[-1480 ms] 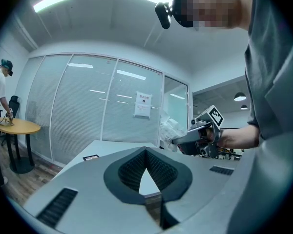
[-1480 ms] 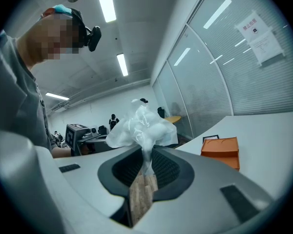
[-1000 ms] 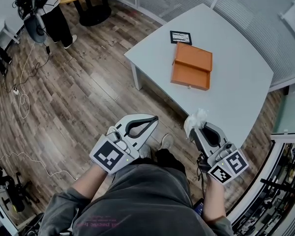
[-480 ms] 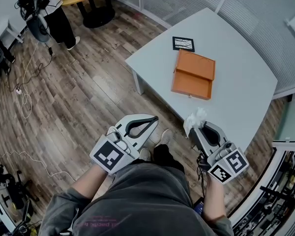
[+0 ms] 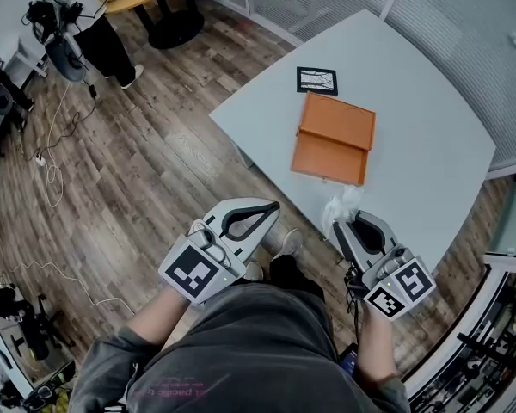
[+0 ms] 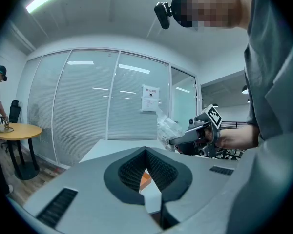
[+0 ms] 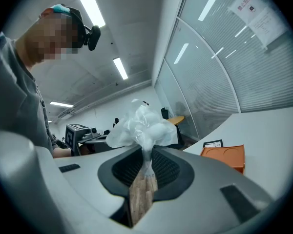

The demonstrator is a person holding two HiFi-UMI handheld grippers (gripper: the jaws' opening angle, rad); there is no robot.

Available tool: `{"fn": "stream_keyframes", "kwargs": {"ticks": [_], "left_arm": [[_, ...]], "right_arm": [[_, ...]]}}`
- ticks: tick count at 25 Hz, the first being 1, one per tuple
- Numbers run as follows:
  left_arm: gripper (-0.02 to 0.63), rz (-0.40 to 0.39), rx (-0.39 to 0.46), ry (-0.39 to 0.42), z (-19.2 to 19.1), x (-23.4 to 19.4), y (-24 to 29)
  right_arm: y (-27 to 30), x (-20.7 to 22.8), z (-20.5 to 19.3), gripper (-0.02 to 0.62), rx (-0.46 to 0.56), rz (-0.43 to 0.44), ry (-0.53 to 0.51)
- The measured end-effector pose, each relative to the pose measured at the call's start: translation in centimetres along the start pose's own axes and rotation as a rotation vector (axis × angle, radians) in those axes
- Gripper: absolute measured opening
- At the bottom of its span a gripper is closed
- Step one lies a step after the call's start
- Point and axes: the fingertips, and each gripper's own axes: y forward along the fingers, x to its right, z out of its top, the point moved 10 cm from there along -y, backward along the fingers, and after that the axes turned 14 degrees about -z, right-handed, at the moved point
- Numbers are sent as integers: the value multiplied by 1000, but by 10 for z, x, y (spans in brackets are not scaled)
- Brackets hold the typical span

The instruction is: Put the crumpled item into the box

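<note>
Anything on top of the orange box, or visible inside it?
Nothing lies on the orange box; its top is bare. Its orange panels hide the inside. The crumpled item is pinched in the right gripper.

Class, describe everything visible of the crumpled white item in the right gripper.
The crumpled white item looks like thin, half-translucent plastic bunched into a puffy wad. Its narrow tail is pinched between the right gripper's dark ribbed jaws; the rest flares beyond them. It is held in air near the pale table's edge, short of the orange box.
</note>
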Motion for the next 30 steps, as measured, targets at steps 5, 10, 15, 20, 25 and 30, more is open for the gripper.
{"fn": "stream_keyframes", "kwargs": {"ticks": [5,10,15,20,25,30], "left_arm": [[12,9,-28,6,14,-17,36],[12,14,-48,9,19,-26,65],[12,15,-66,11,22,-29,98],[12,18,-80,2,28,-42,124],[12,23,-99,-10,23,-59,148],[12,22,-104,-13,26,-61,146]], "right_arm": [[14,35,14,58,-1,30,9],[20,62,21,58,-6,52,17],[16,91,23,58,-6,63,38],[25,117,32,58,-18,76,53],[38,148,34,58,-29,73,61],[38,153,34,58,-41,48,61]]}}
